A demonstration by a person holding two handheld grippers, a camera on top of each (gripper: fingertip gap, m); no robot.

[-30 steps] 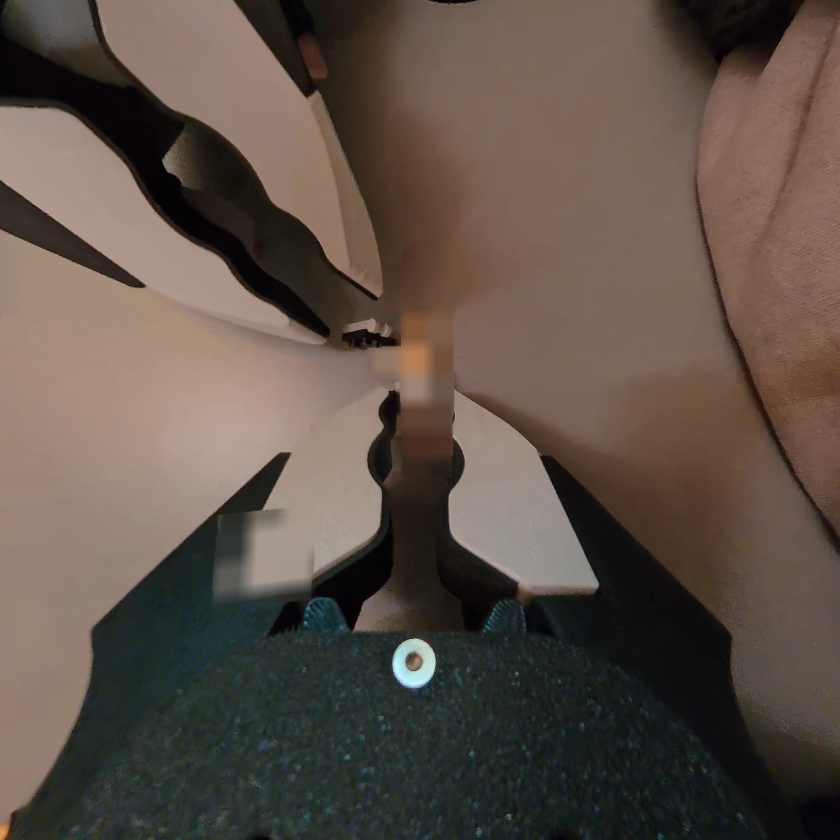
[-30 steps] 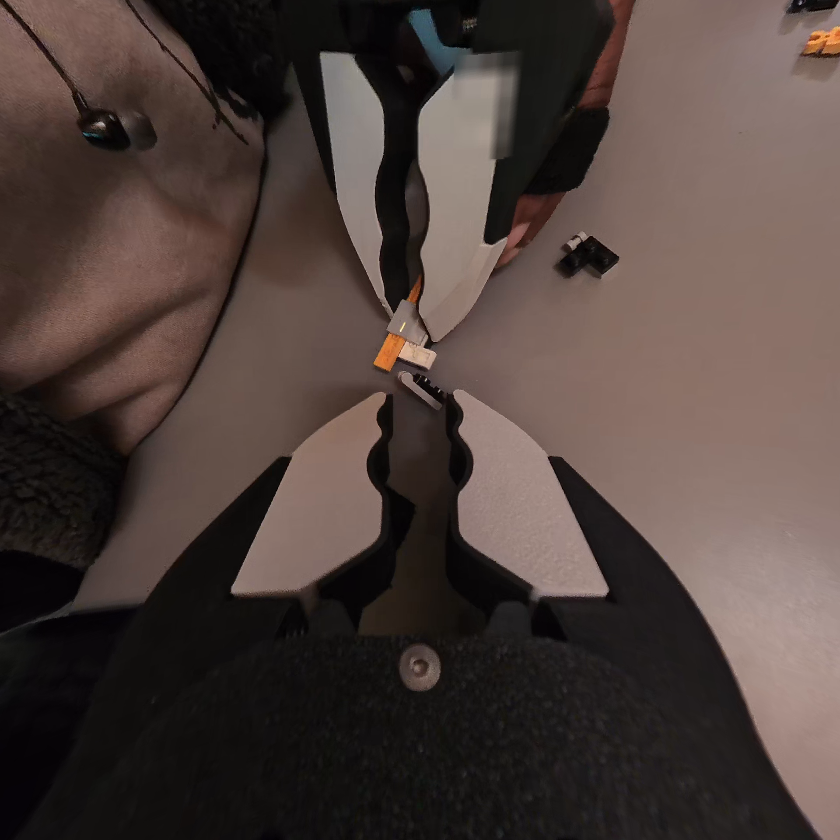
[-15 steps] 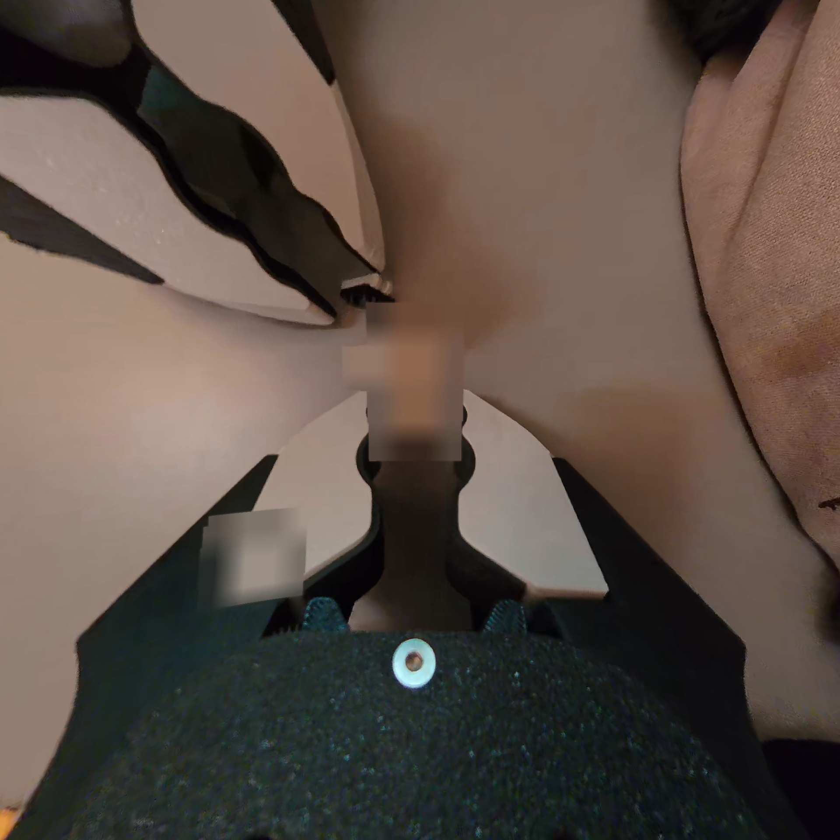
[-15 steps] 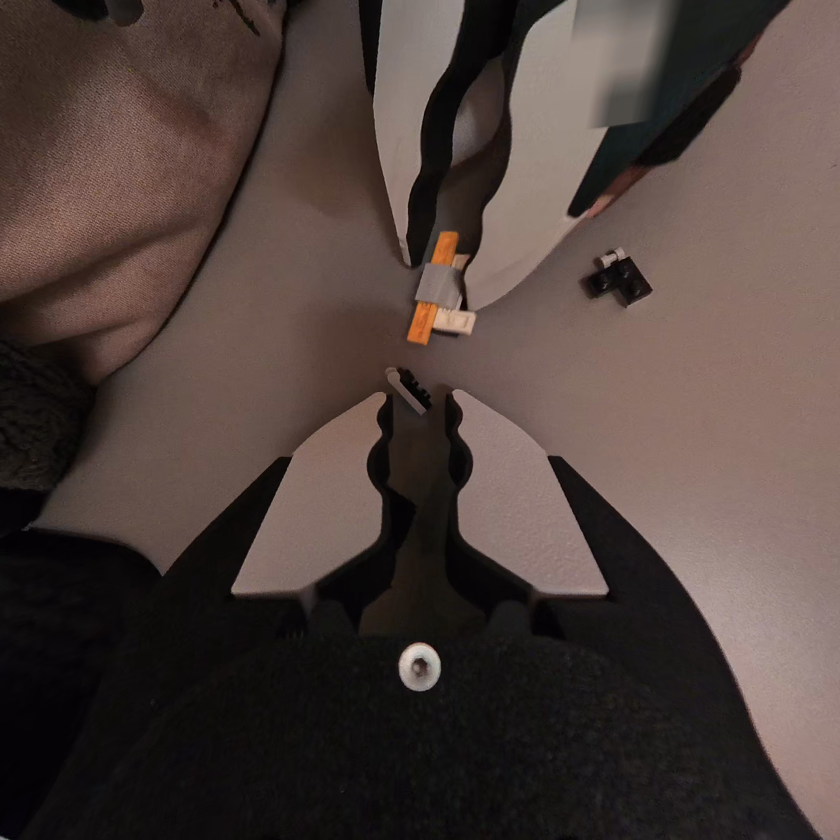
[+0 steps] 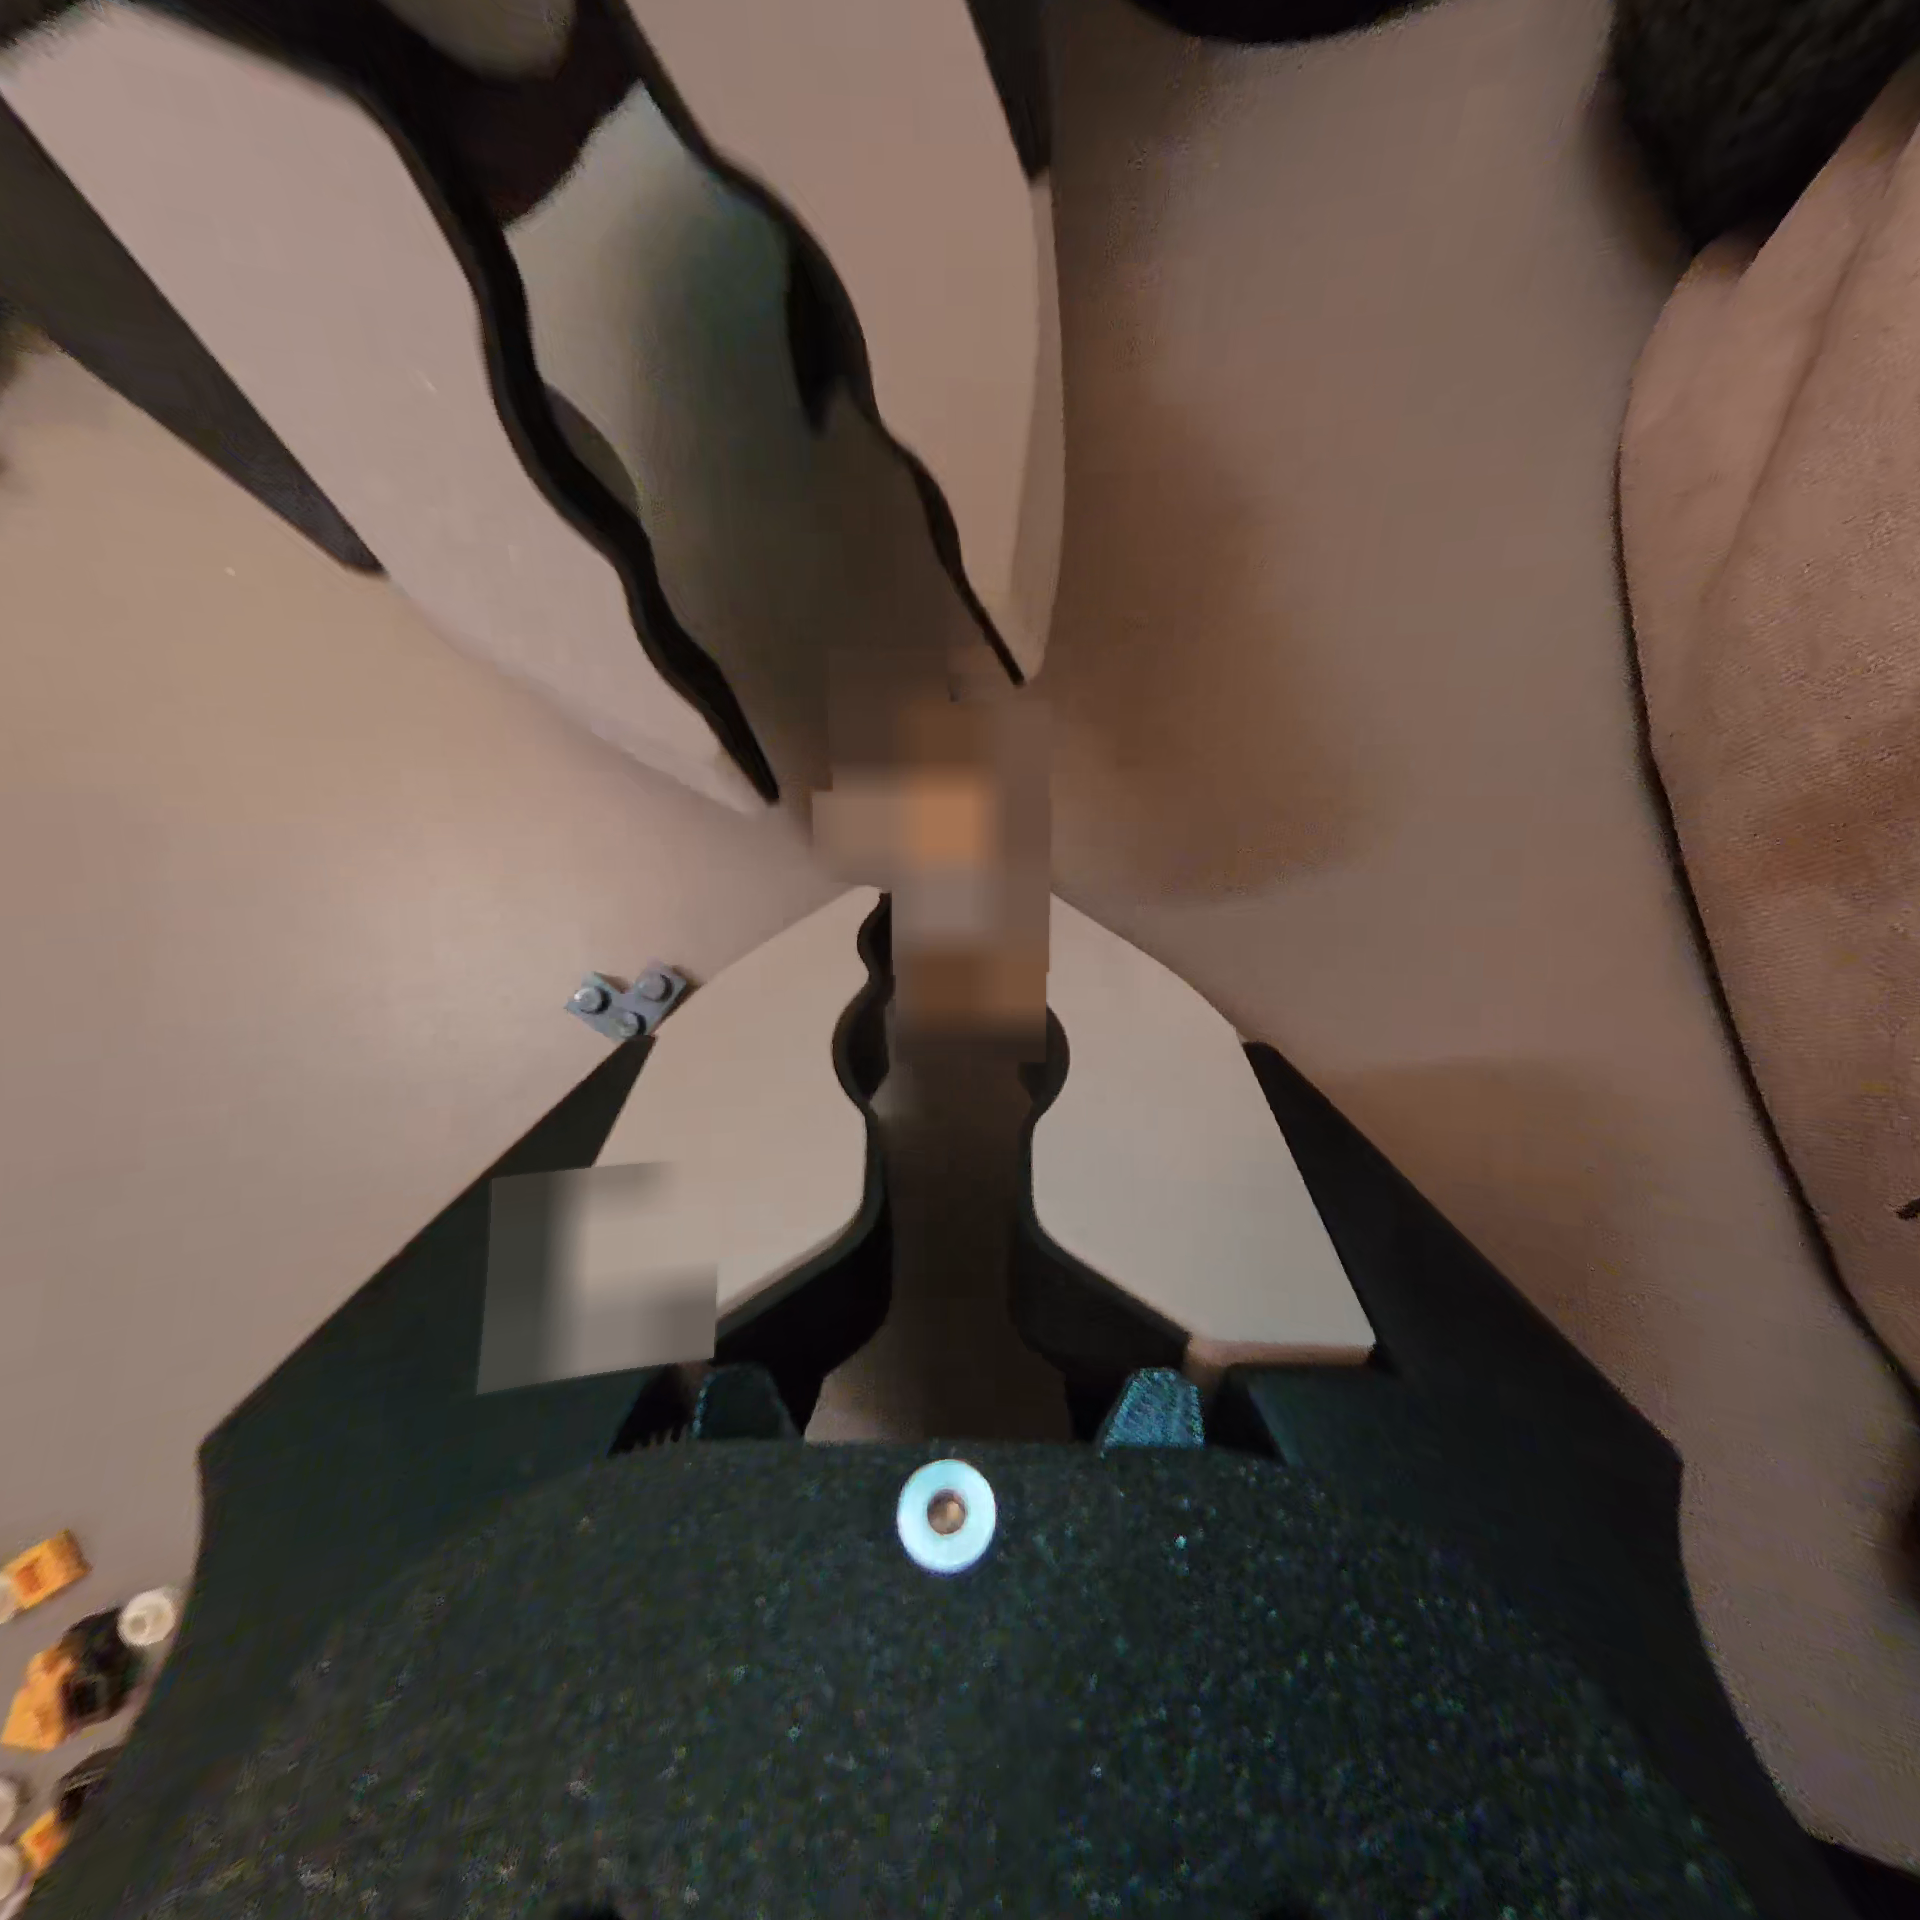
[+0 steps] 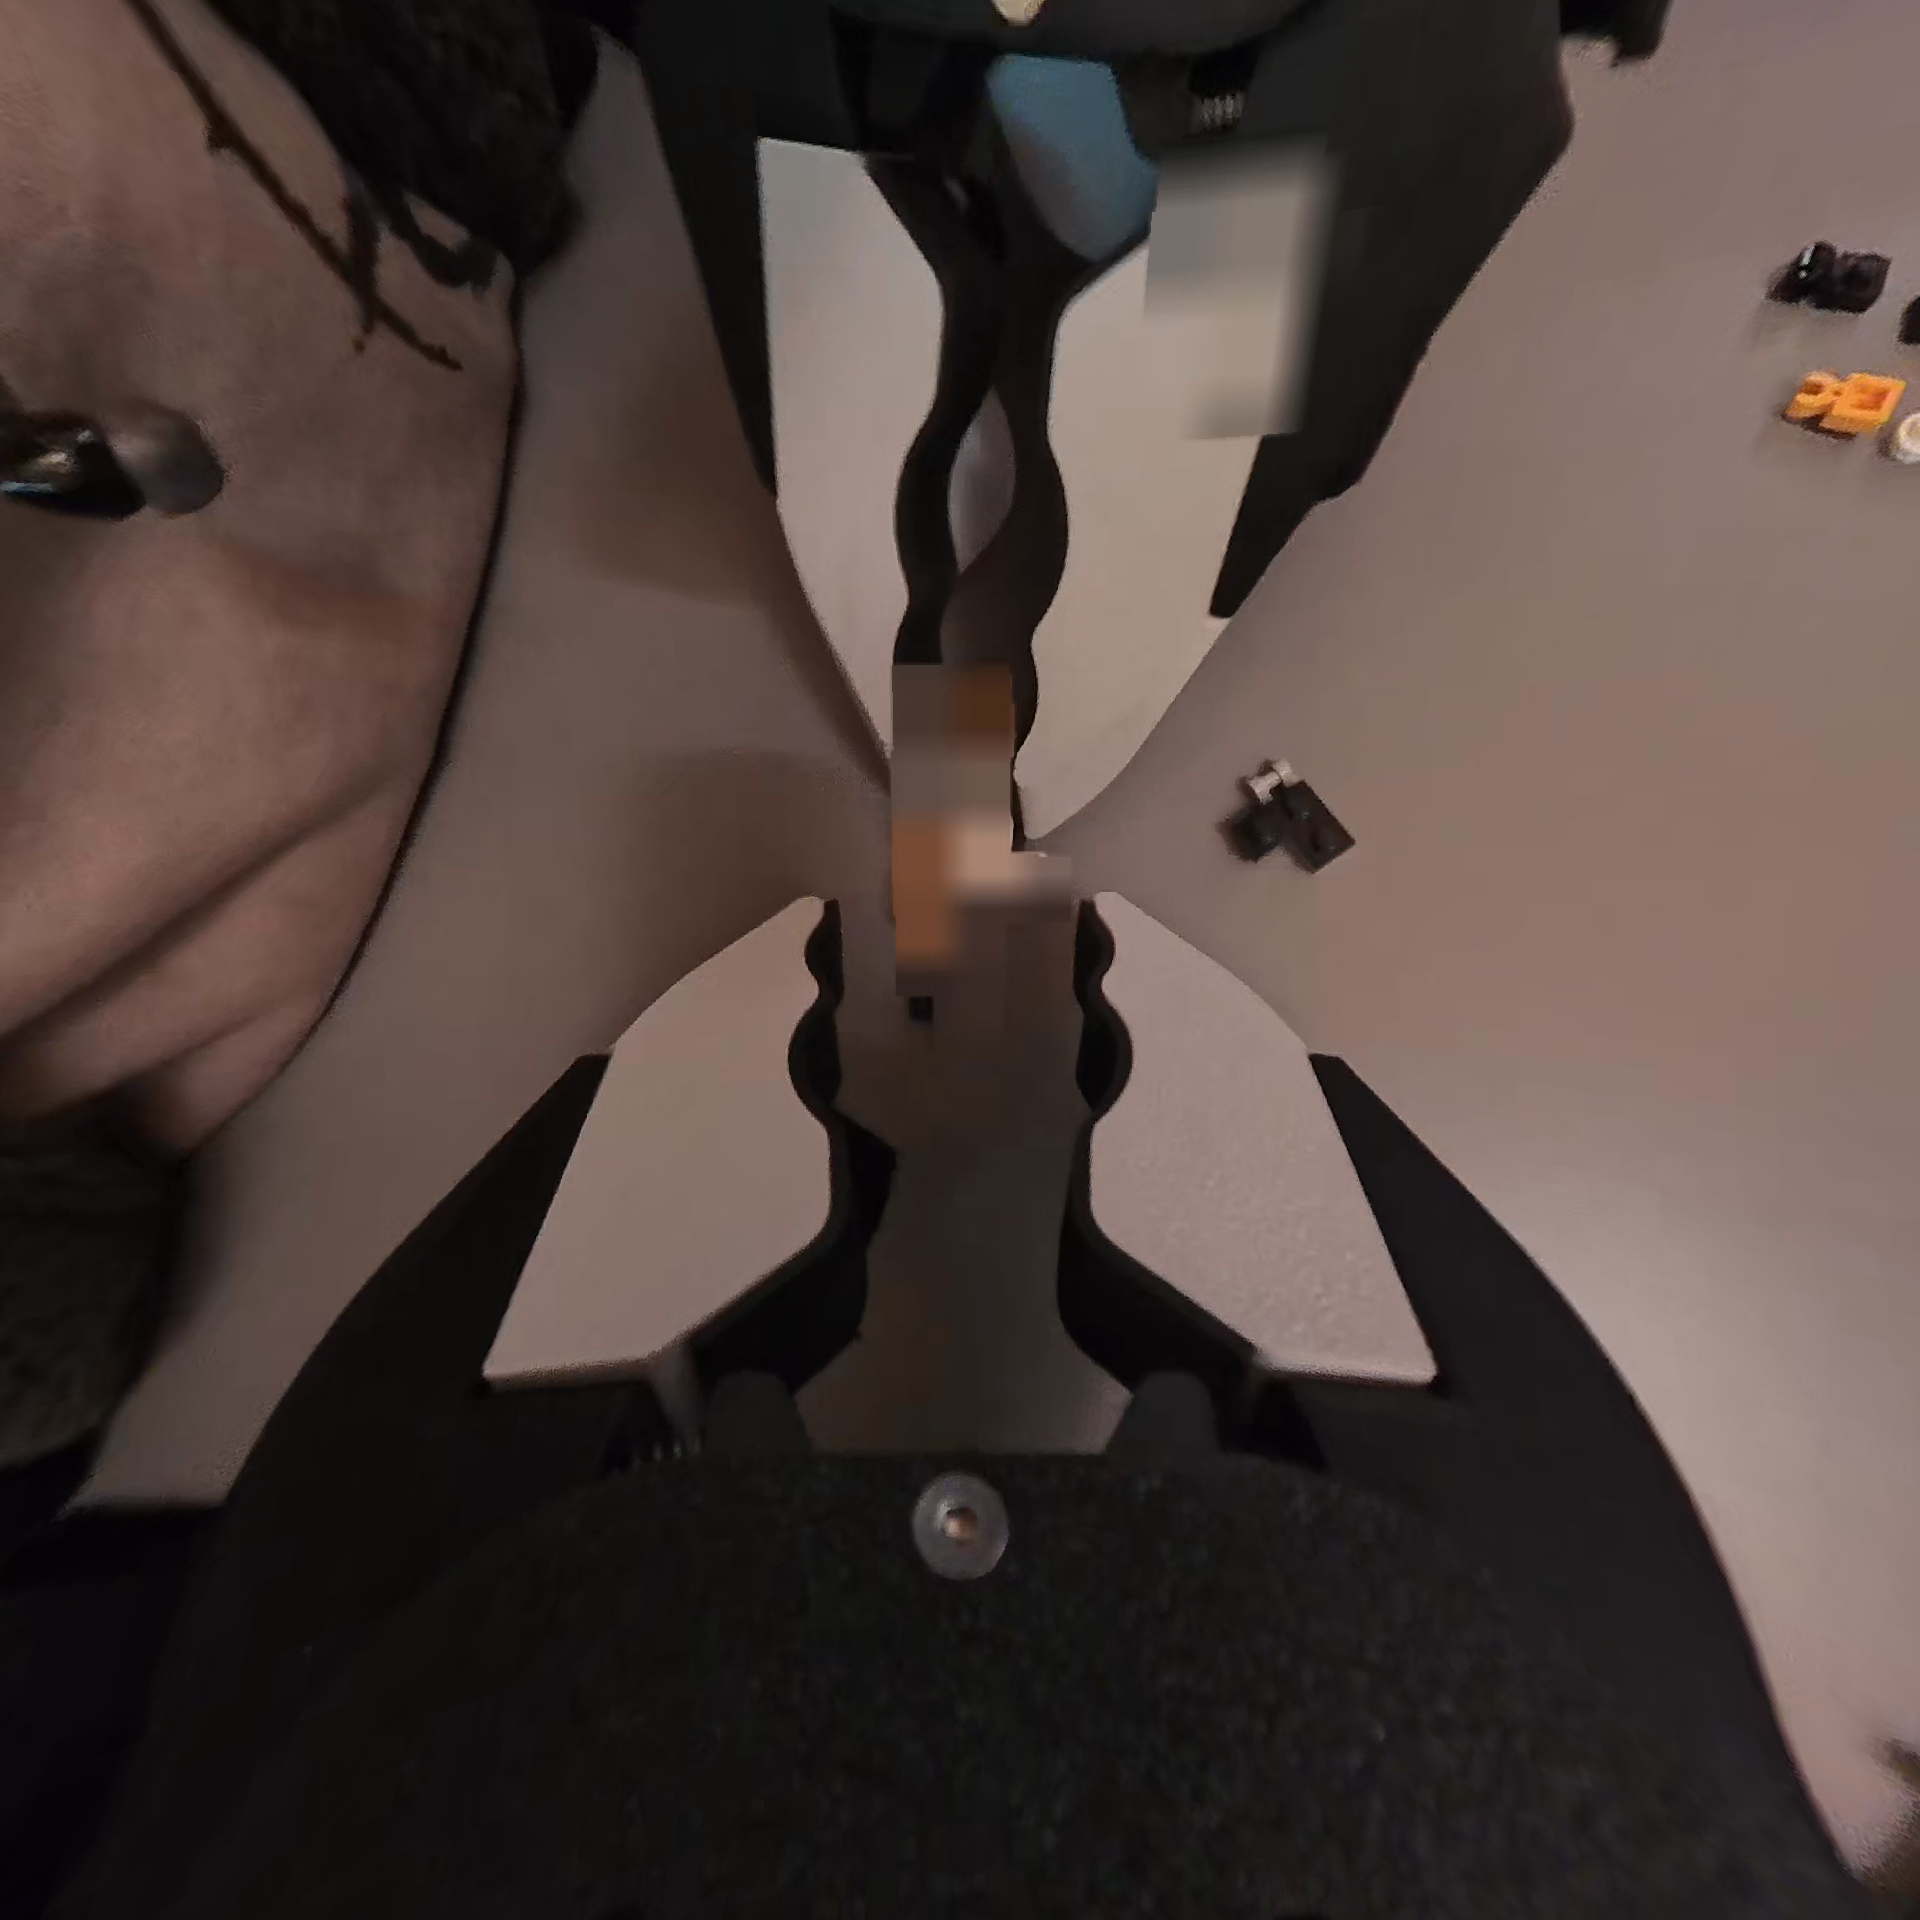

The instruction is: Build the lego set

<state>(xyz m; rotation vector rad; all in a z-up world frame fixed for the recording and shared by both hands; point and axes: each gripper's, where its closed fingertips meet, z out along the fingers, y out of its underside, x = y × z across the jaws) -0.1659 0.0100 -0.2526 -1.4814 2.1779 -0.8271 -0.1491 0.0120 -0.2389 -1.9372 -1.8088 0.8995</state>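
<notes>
Lego pieces, a small orange-and-grey assembly (image 6: 954, 821) partly under a mosaic patch, sit at frame centre, pinched between the nearly closed tips of the left gripper (image 6: 961, 769), which reaches down from the top of the right wrist view. Right gripper (image 6: 951, 914), low in frame, now stands open around the assembly; half a second ago it was narrower and held a small black-and-white part. Farther right, a black hinge plate (image 6: 1291, 824) lies on the grey table (image 6: 1558, 935)

Bare table (image 6: 1558, 1091) right of the dark corner brick (image 6: 1291, 821); cushion (image 6: 208, 727) hard left.
</notes>
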